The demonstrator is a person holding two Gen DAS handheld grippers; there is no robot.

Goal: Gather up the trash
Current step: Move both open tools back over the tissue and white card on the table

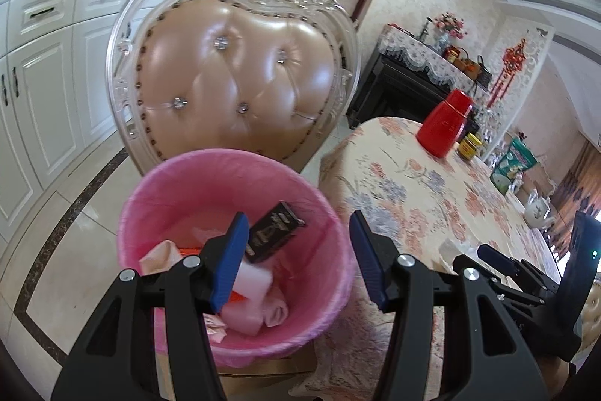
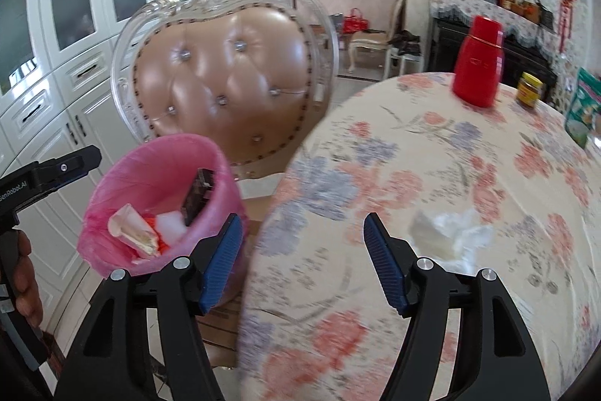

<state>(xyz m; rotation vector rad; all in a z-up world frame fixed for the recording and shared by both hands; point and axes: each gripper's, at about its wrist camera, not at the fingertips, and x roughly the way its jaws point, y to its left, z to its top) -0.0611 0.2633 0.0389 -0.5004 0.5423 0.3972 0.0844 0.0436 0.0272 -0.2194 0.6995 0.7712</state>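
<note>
The left gripper [image 1: 298, 258] hovers above the pink-lined trash bin [image 1: 233, 175], tilted down toward its mouth, its jaws wide apart and holding nothing. The right gripper [image 2: 300, 265] hangs over the near edge of the tabletop [image 2: 432, 175], also with its jaws apart and empty; one blue pad sits over the bin's side, the other over the floral cloth.

Inside the bin a dark wrapper [image 1: 276, 232] leans on end against the far wall, its long axis running up and away from the left camera. Beside it lie a white foam block [image 1: 249, 288] and a pale tube-like packet [image 2: 131, 232], which slants across the bin's floor; a scrap of orange shows between them, too covered to name. On the tabletop, just right of the right gripper's pad, lies a crumpled white tissue [image 2: 450, 235], blurred, with no clear long axis.

The left gripper's body [image 2: 49, 175] enters the right wrist view at the left edge, with a hand [image 2: 22, 277] partly cut off below it. Far back on the tabletop stand a red flask [image 2: 479, 62] and a small yellow-lidded jar [image 2: 529, 89]. A padded chair [image 1: 233, 77] stands behind the bin. The bin's base is hidden by the gripper frames.
</note>
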